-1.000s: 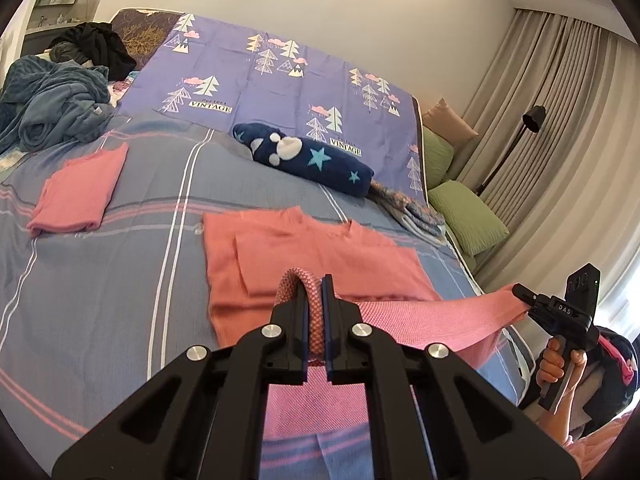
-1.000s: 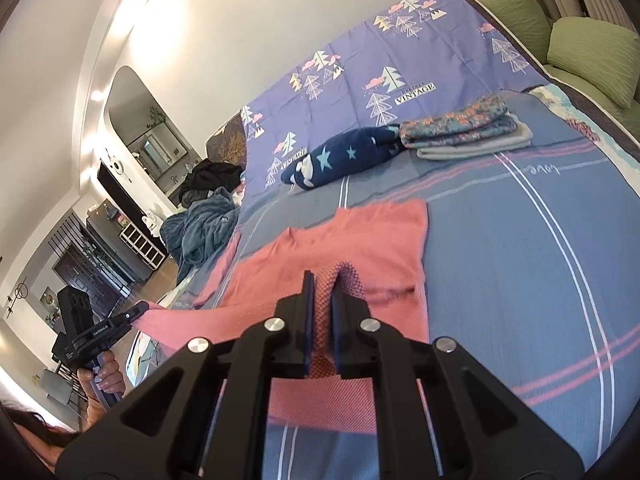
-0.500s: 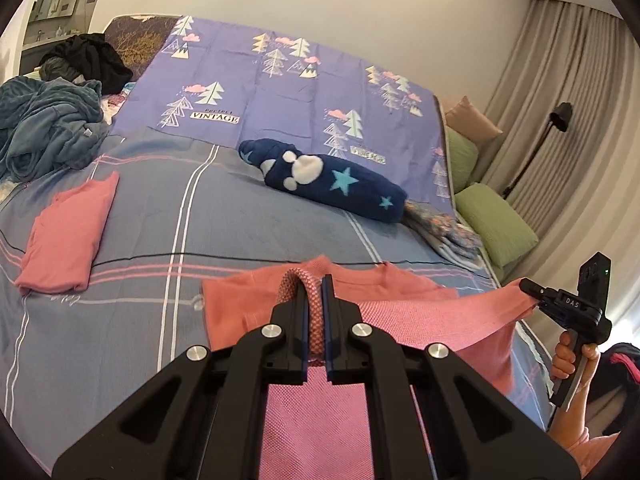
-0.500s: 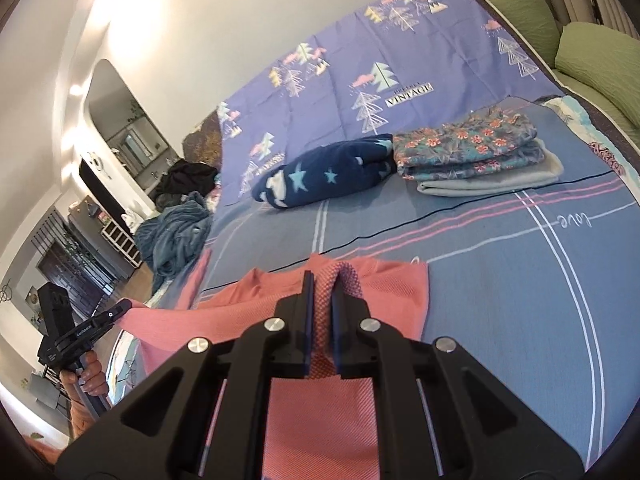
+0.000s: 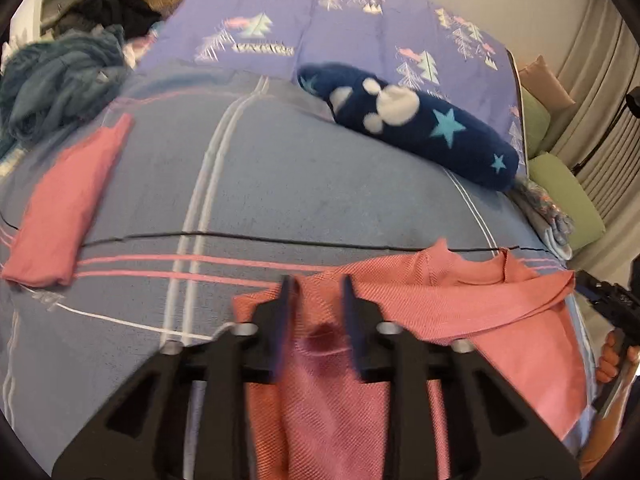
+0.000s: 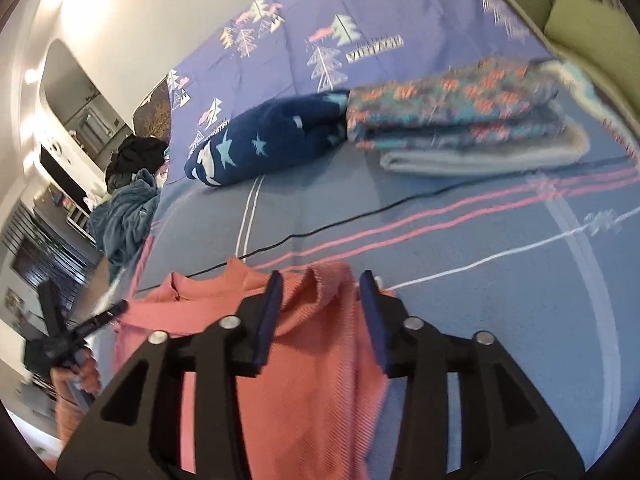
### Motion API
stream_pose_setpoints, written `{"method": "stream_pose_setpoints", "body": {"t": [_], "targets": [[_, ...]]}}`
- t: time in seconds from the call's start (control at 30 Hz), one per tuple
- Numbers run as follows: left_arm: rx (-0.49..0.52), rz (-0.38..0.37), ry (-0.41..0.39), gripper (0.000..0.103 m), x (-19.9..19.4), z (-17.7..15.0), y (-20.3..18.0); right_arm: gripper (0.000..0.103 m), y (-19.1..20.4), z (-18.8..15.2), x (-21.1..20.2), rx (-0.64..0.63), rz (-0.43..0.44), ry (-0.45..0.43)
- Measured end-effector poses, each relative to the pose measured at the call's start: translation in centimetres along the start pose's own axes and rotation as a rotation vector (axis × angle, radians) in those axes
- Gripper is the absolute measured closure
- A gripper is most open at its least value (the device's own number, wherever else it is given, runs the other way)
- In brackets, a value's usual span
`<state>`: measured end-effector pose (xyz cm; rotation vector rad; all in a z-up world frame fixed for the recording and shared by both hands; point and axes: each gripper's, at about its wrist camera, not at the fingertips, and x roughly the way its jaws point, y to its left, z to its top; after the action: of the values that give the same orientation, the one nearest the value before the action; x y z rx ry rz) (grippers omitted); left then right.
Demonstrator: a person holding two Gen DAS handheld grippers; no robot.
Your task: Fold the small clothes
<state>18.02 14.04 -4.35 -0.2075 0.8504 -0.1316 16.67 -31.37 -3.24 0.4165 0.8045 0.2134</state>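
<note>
A pink knit top (image 5: 420, 304) lies on the striped bed cover (image 5: 320, 184), its lower half doubled up over its upper half. My left gripper (image 5: 316, 284) hovers over the fold's left corner. Its jaws are opening, with the cloth lying loose between them, clear of the pads. My right gripper (image 6: 320, 280) stands over the right corner of the top (image 6: 312, 360). Its jaws are opening too, and a small ridge of cloth rises between the fingers untouched. Each view shows the other gripper at the top's far corner: the right gripper (image 5: 584, 280) and the left gripper (image 6: 116, 310).
A folded pink garment (image 5: 64, 208) lies at the left of the bed. A navy star-patterned roll (image 5: 420, 120) and a folded floral stack (image 6: 460, 108) lie beyond the top. A blue blanket heap (image 5: 52, 80) sits far left, green cushions (image 5: 568, 196) far right.
Both grippers carried the top's lower edge forward and down over its upper half. Both were shut on the cloth and now stand open, with the edge lying on the bed.
</note>
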Motion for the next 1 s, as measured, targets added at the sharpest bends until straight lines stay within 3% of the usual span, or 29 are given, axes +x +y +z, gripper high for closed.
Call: {"method": "stream_pose_setpoints", "body": {"t": [0.07, 0.17, 0.27, 0.33, 0.4, 0.47, 0.57, 0.67, 0.7, 0.8, 0.83, 0.9, 1.0], "targets": [[0.005, 0.023, -0.055, 0.047, -1.6, 0.1, 0.4, 0.053, 0.5, -0.3, -1.1, -0.063, -0.027, -0.020], [-0.016, 0.023, -0.110, 0.044, -4.0, 0.3, 1.6, 0.049, 1.4, -1.2, -1.5, -0.165, -0.060, -0.001], [0.019, 0.027, -0.111, 0.043, -5.3, -0.7, 2.0, 0.041, 3.0, -2.8, -0.6, -0.326, -0.130, 0.051], [0.104, 0.047, -0.061, 0.040, -5.0, -1.8, 1.3, 0.038, 4.5, -4.1, 0.7, -0.450, -0.183, 0.101], [0.212, 0.094, -0.016, 0.028, -4.0, -3.1, 0.2, 0.037, 5.6, -5.1, 1.8, -0.535, -0.228, 0.132], [0.344, 0.180, 0.009, 0.028, -2.6, -4.1, -1.2, 0.033, 6.3, -5.3, 3.0, -0.595, -0.269, 0.139], [0.409, 0.210, 0.030, 0.028, -0.1, -3.6, -2.0, 0.032, 6.0, -4.0, 4.5, -0.567, -0.287, 0.147], [0.394, 0.234, 0.011, 0.026, 2.1, -0.6, -1.8, 0.032, 5.0, -1.7, 5.9, -0.497, -0.317, 0.133], [0.374, 0.245, 0.001, 0.019, 2.6, 0.6, -1.5, 0.032, 4.4, -0.5, 6.2, -0.454, -0.328, 0.107], [0.207, 0.246, -0.059, 0.019, 2.9, 4.0, 0.2, 0.032, 2.1, 2.0, 5.9, -0.285, -0.298, 0.071], [0.168, 0.222, -0.065, 0.019, 2.8, 4.3, 0.5, 0.032, 1.6, 2.3, 5.8, -0.241, -0.266, 0.069], [0.093, 0.089, -0.061, 0.018, 2.1, 4.3, 1.4, 0.032, 0.4, 2.4, 5.2, -0.182, -0.176, 0.076], [0.069, -0.014, -0.002, 0.018, 2.6, 3.3, 1.7, 0.033, -0.4, 2.1, 5.2, -0.172, -0.119, 0.099]]}}
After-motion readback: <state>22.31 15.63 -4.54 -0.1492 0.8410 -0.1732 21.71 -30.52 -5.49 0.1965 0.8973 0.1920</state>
